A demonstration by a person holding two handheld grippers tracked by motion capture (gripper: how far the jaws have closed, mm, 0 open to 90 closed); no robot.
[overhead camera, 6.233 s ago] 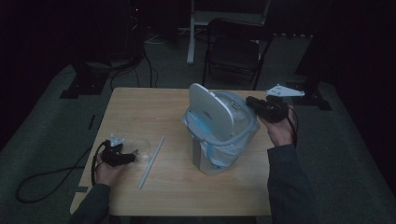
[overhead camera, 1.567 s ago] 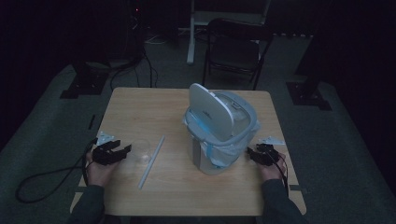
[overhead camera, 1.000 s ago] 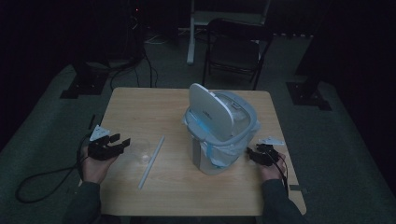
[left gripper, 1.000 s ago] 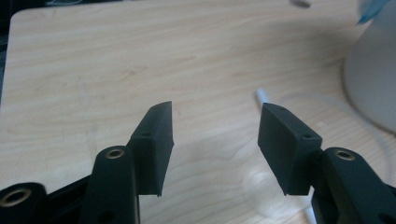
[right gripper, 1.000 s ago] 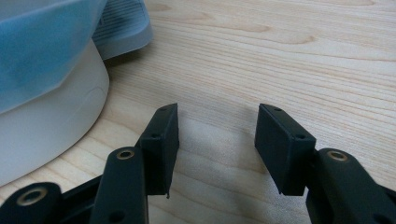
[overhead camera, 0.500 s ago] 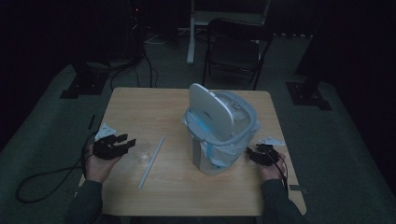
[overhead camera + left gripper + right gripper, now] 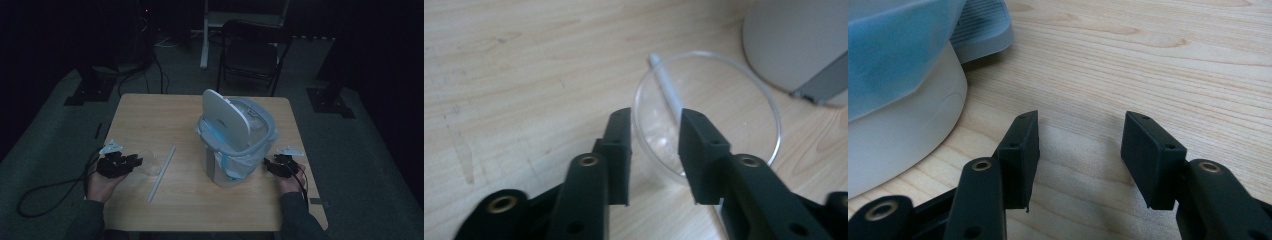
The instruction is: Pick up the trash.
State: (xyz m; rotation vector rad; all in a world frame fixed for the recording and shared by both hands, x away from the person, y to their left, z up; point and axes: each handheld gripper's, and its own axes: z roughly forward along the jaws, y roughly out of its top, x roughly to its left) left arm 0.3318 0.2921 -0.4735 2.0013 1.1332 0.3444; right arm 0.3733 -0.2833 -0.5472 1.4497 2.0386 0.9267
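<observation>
The clear plastic cup (image 7: 707, 120) lies on its side on the pale wood-grain surface (image 7: 150, 115), thin-walled and glossy, its round rim facing the left gripper (image 7: 654, 150). That gripper's matte black jaws have just been closing around the rim's near edge, with a gap left between them; whether they press it I cannot tell. A slim white straw (image 7: 161, 173) lies at the cup's 3 o'clock. The right gripper (image 7: 1079, 150), jaws apart, rests beside the smooth white lined bin (image 7: 235, 145).

cup (image 7: 724, 110): clear, see-through
straw (image 7: 161, 173): white
bin (image 7: 235, 140): white, pale blue liner
worktop (image 7: 150, 115): light wood grain
fingers (image 7: 616, 150): black
</observation>
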